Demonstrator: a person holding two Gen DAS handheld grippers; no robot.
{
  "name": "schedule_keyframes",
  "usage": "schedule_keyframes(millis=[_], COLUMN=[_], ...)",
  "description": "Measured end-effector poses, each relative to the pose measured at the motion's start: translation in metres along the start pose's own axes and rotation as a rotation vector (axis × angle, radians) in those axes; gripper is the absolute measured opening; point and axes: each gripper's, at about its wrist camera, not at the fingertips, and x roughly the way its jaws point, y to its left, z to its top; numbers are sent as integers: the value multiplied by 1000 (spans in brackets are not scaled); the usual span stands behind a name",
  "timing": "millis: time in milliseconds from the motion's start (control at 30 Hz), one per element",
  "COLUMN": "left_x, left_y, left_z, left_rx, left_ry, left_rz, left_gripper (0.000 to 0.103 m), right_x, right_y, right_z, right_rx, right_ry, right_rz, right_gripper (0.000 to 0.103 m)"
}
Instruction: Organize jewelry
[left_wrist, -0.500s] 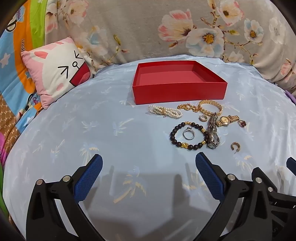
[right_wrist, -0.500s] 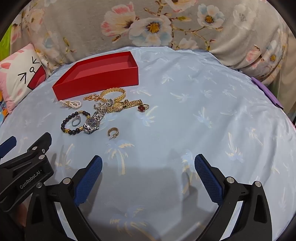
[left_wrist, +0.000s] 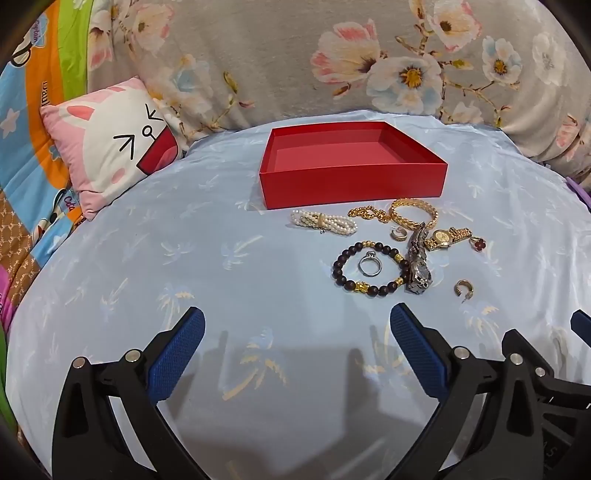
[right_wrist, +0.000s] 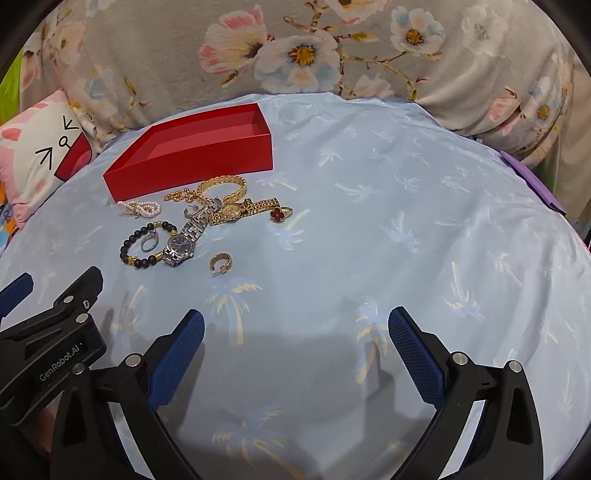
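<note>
An empty red box (left_wrist: 352, 184) (right_wrist: 192, 162) sits on a pale blue cloth. In front of it lies a cluster of jewelry: a pearl bracelet (left_wrist: 323, 222), a gold bangle (left_wrist: 413, 214), a dark bead bracelet (left_wrist: 369, 267) around a silver ring (left_wrist: 370, 264), a silver watch (left_wrist: 418, 271) (right_wrist: 181, 245), a gold watch (left_wrist: 443, 237), a red clover ring (left_wrist: 478, 243) and a gold hoop earring (left_wrist: 463, 288) (right_wrist: 221, 263). My left gripper (left_wrist: 297, 341) is open, short of the cluster. My right gripper (right_wrist: 295, 339) is open over bare cloth, right of the jewelry.
A pink-and-white cartoon pillow (left_wrist: 110, 147) lies at the left. A grey floral cushion (left_wrist: 332, 55) runs along the back. A purple strip (right_wrist: 532, 181) lies at the cloth's right edge. The left gripper's body (right_wrist: 48, 354) shows at the right view's lower left.
</note>
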Motion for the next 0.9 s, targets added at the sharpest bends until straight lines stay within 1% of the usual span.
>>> schedule_keyframes(millis=[333, 900], left_x=[0, -1], left_y=[-2, -3], left_z=[3, 3], left_rx=[16, 13], left_ry=[-9, -14], left_rz=[10, 10], left_gripper=[98, 98], right_x=[1, 0], right_y=[-7, -6], right_z=[0, -1], right_rx=[16, 15], right_ry=[2, -1], right_rz=[12, 11], right_gripper=[98, 98])
